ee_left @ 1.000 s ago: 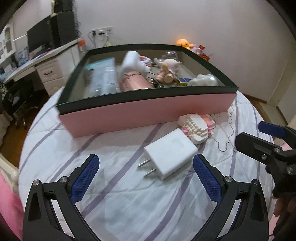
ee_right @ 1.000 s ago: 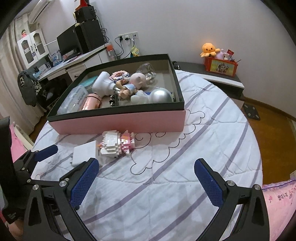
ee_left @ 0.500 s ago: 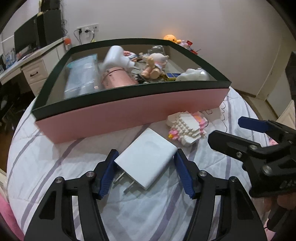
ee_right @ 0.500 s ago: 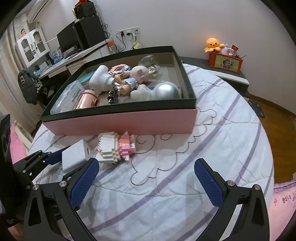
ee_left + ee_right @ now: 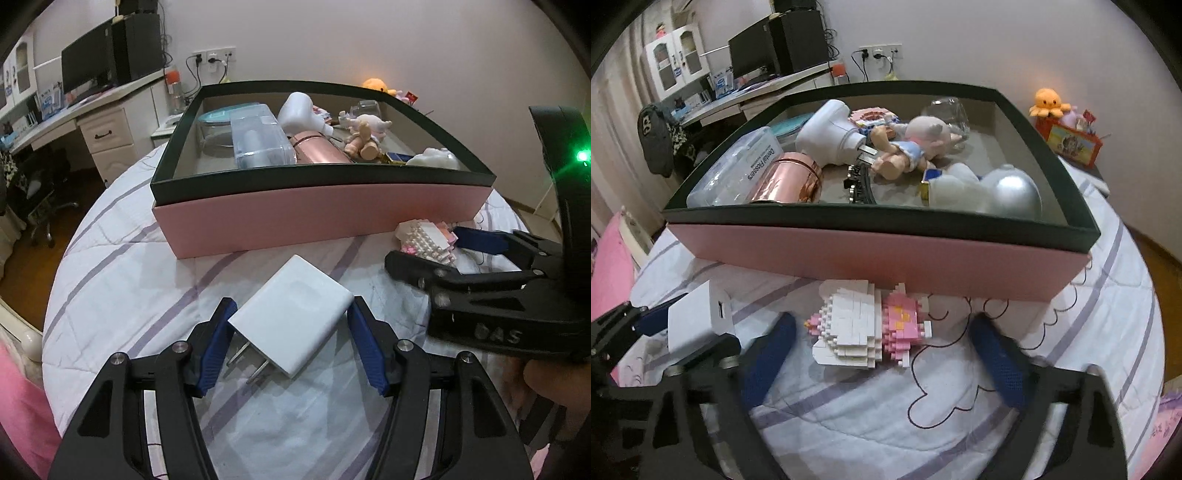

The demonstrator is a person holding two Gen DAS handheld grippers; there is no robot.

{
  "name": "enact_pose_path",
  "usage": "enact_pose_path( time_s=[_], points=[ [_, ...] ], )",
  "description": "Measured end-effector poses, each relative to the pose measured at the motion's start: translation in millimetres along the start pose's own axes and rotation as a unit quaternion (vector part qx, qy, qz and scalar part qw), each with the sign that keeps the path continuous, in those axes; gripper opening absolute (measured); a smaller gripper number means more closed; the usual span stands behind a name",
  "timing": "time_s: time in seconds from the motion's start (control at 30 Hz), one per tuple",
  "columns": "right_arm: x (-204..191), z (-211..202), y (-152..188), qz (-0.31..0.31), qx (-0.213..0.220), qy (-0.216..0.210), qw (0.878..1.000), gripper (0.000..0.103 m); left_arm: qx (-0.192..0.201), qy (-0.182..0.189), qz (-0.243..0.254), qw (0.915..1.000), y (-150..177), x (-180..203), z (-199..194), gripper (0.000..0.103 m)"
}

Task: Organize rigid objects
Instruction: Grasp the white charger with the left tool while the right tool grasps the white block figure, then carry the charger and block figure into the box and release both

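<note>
A white plug charger (image 5: 295, 321) lies on the striped quilt in front of the pink box (image 5: 317, 218), prongs toward me. My left gripper (image 5: 291, 308) is shut on it, blue pads pressing both its sides. To its right a pink-and-white block figure (image 5: 864, 325) lies close to the box's front wall (image 5: 871, 254). My right gripper (image 5: 882, 323) straddles that figure and its jaws are closing, with a gap still showing on each side. In the right wrist view the charger (image 5: 698, 317) sits at the left, in the left gripper.
The dark-rimmed box holds a clear flosser case (image 5: 738, 170), a rose-gold cylinder (image 5: 790, 181), a white plug-shaped object (image 5: 831, 133), a doll (image 5: 908, 144) and a silver ball (image 5: 1012, 192). The quilt's round edge drops to the floor at left. A desk (image 5: 92, 122) stands behind.
The left gripper closed on the charger and stays on it. The right gripper came forward and down over the block figure, and its jaws have narrowed around it.
</note>
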State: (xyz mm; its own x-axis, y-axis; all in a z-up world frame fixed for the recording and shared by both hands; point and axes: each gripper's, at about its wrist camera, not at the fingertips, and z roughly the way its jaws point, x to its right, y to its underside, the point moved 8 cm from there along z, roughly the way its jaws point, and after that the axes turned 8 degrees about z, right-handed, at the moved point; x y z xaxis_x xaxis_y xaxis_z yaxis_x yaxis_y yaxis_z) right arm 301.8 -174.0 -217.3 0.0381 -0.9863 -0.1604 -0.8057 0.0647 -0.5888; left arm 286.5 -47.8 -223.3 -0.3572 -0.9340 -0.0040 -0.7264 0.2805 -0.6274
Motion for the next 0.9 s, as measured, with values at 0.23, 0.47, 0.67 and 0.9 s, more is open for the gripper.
enact_pose_path(
  time_s=[0.23, 0.47, 0.67, 0.9],
  points=[
    [1.0, -18.3, 6.1, -0.001, 0.001, -0.022, 1.000, 0.063, 0.002, 0.004, -0.005, 1.0000, 1.0, -1.0, -2.7, 0.063],
    [-2.4, -53.7, -0.7, 0.001, 0.025, -0.043, 0.999, 0.063, 0.015, 0.004, -0.010, 0.9998, -4.1, -4.3, -18.5, 0.063],
    [-9.1, -79.8, -25.2, -0.005, 0.057, -0.056, 0.997, 0.063, 0.051, 0.001, -0.008, 0.9987, -33.6, -10.2, -43.4, 0.063],
    [-0.2, -99.6, -75.4, -0.007, 0.100, -0.045, 0.994, 0.063, 0.100, -0.003, -0.004, 0.9950, -93.8, -19.3, -64.9, 0.063]
  ],
)
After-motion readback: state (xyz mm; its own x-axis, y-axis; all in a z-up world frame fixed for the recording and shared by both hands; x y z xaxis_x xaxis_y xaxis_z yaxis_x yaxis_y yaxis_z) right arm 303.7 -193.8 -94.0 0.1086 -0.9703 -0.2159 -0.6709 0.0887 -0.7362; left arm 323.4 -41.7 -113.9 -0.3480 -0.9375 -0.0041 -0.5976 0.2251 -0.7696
